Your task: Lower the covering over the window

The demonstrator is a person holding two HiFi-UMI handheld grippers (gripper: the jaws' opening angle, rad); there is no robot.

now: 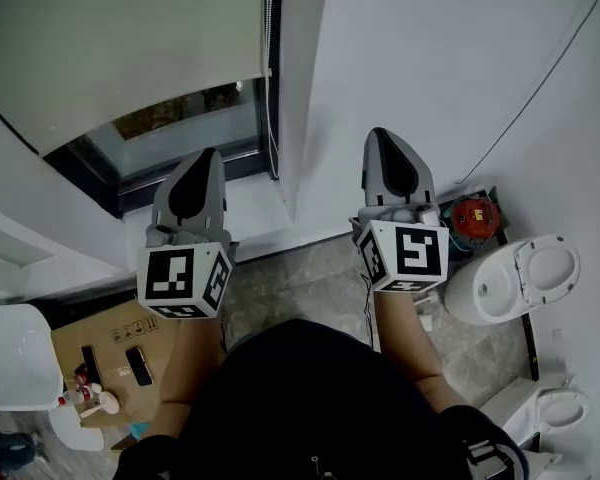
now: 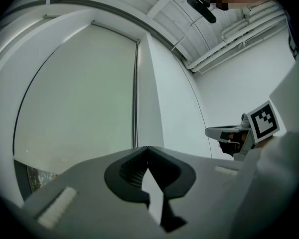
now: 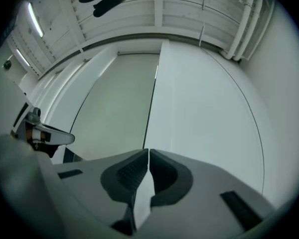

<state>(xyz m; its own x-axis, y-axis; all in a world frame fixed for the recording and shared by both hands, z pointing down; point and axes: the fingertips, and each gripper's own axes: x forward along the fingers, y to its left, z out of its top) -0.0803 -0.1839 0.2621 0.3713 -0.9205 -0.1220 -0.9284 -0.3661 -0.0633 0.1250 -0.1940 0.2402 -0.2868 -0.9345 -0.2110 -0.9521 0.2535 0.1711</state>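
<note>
A pale roller blind (image 1: 120, 38) hangs over most of the window, leaving a strip of bare glass (image 1: 175, 128) below its bottom edge. A bead chain (image 1: 271, 68) runs down the blind's right side by the wall corner. My left gripper (image 1: 208, 155) points at the window's lower edge, shut and empty. My right gripper (image 1: 380, 134) is to the right, facing the white wall, also shut with nothing between its jaws. The left gripper view shows the blind (image 2: 79, 93), the chain (image 2: 135, 98) and its own gripper (image 2: 148, 148). The right gripper view shows the blind (image 3: 114, 103) above its own gripper (image 3: 148, 151).
A white toilet (image 1: 510, 278) and a red object (image 1: 472, 218) stand on the floor at the right. A cardboard box (image 1: 110, 353) with small items lies at the lower left, beside a white basin (image 1: 15, 358). A white sill (image 1: 245, 203) runs below the window.
</note>
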